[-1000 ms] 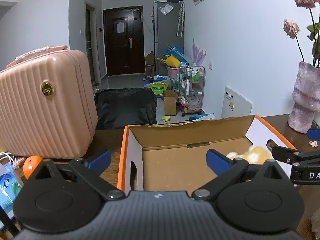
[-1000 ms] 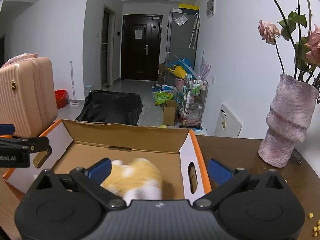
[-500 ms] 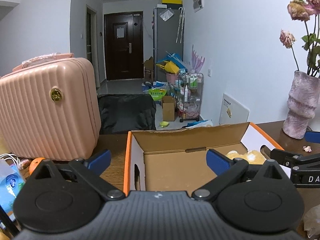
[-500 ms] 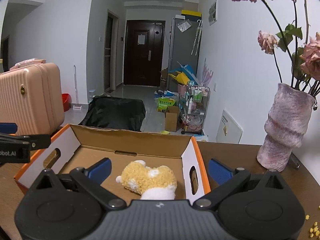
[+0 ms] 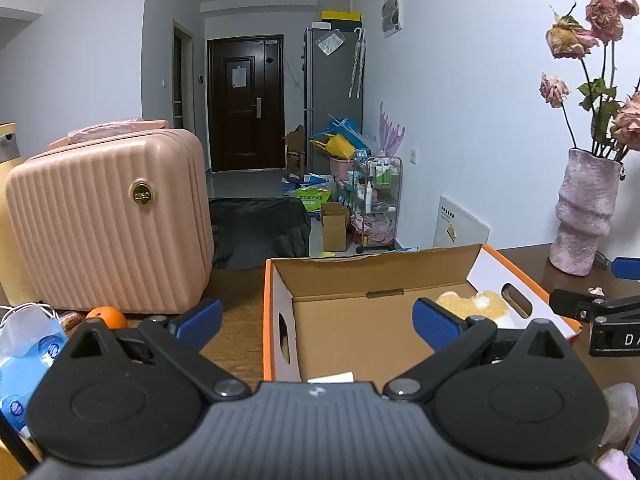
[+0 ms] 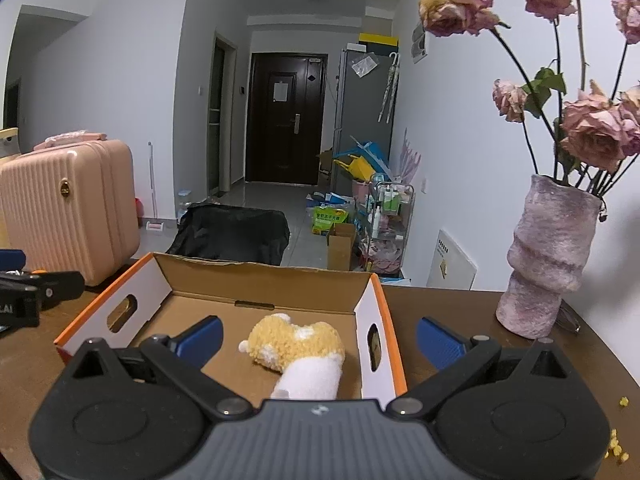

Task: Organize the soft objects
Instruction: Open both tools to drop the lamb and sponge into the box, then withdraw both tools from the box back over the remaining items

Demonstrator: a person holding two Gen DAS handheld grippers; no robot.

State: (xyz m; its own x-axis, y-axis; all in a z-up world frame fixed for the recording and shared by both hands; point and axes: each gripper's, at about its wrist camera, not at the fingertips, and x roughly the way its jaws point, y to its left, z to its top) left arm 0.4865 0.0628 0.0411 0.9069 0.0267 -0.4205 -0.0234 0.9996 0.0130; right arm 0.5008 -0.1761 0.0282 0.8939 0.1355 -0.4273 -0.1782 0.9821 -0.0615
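Plush toy (image 6: pixel 296 346): lying inside cardboard box (image 6: pixel 260 280), lower centre.
Right hand-held gripper (image 6: pixel 318 340): released, empty.
Left hand-held gripper (image 5: pixel 318 318): released, empty.

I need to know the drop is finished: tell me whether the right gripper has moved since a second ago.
Yes. The right gripper has pulled back and up from the cardboard box; the plush toy now lies clear of its open fingers.
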